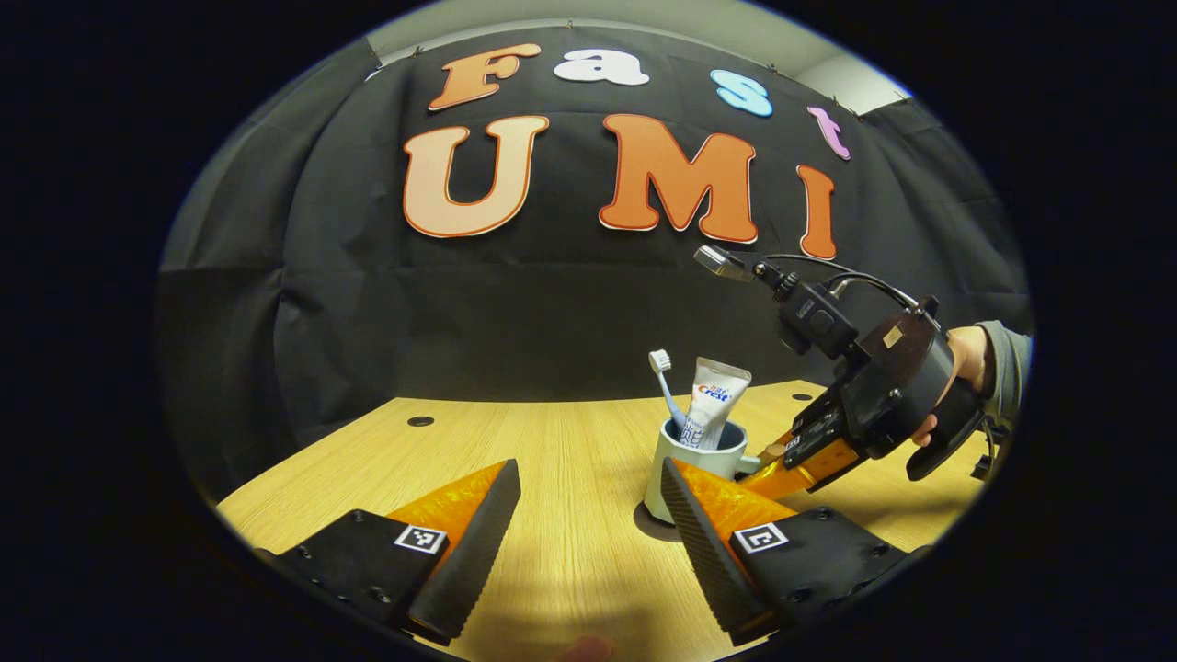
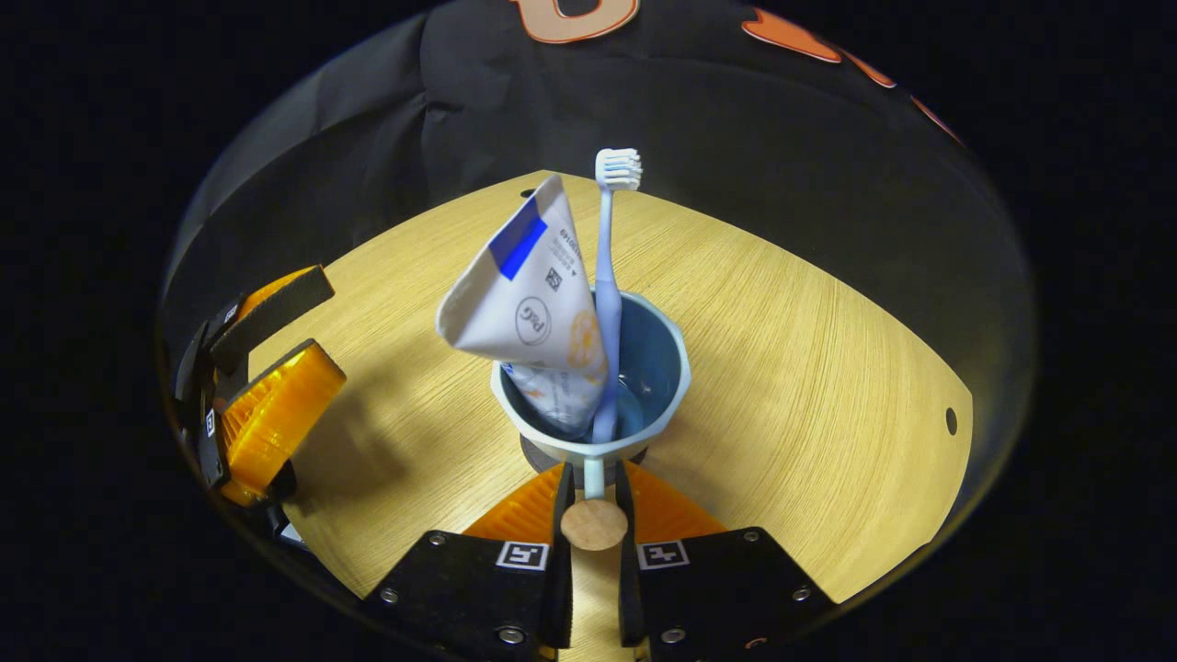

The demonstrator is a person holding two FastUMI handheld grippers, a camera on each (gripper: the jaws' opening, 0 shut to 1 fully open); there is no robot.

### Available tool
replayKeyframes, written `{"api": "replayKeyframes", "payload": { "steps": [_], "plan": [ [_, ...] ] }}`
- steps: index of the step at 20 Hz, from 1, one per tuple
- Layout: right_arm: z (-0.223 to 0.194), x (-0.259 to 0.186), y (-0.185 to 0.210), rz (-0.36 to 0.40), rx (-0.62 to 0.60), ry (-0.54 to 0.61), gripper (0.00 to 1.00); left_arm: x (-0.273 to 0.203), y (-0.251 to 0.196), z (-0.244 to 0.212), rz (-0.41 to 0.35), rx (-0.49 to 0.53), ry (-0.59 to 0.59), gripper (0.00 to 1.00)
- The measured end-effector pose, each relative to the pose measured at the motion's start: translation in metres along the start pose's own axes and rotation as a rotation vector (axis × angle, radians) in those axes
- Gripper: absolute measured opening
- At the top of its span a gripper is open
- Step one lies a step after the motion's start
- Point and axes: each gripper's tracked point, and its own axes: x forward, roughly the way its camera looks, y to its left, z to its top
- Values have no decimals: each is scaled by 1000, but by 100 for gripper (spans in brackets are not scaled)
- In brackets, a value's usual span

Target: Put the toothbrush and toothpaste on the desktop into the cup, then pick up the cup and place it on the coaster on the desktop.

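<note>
A pale blue cup (image 2: 682, 366) holds an upright blue toothbrush (image 2: 606, 276) and a white toothpaste tube (image 2: 522, 299). It stands on a dark round coaster (image 2: 536, 450), whose edge peeks out below it. My right gripper (image 2: 593, 473) is shut on the cup's handle, which ends in a wooden knob. In the left gripper view the cup (image 1: 685, 460) with toothbrush (image 1: 664, 382) and toothpaste (image 1: 715, 405) sits just behind my right finger, over the coaster (image 1: 651, 526). The right gripper (image 1: 777, 460) reaches in from the right, held by a hand. My left gripper (image 1: 588, 473) is open and holds nothing.
The light wooden desktop (image 2: 809, 368) spreads around the cup, with small cable holes near its far edges. The left gripper (image 2: 267, 368) hovers at the left side in the right gripper view. Black cloth walls close the booth behind the desk.
</note>
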Motion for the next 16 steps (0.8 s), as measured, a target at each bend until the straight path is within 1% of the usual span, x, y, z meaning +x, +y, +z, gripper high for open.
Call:
{"api": "replayKeyframes", "payload": {
  "steps": [4,7,8,9,11,12,13,16],
  "plan": [
    [-2,0,-1,-13,-23,32,20,1,3,-3,-1,-4,4,98],
    [2,-5,2,-8,-21,44,22,3,3,-4,0,-12,12,99],
    [5,-7,2,-20,-27,33,26,3,3,-5,-1,-16,16,98],
    [7,-11,3,-24,-30,35,27,3,1,-6,-5,-18,20,98],
    [16,-20,0,-23,-23,18,37,3,-1,-6,-8,-22,24,98],
    [18,-27,1,-15,-15,1,46,3,-1,-5,-7,-21,23,98],
    [14,-33,-1,-13,-10,-18,48,3,-1,-4,-5,-19,23,98],
    [19,-54,-5,-30,-11,-95,58,4,-3,-2,-1,-15,25,98]
  ]
}}
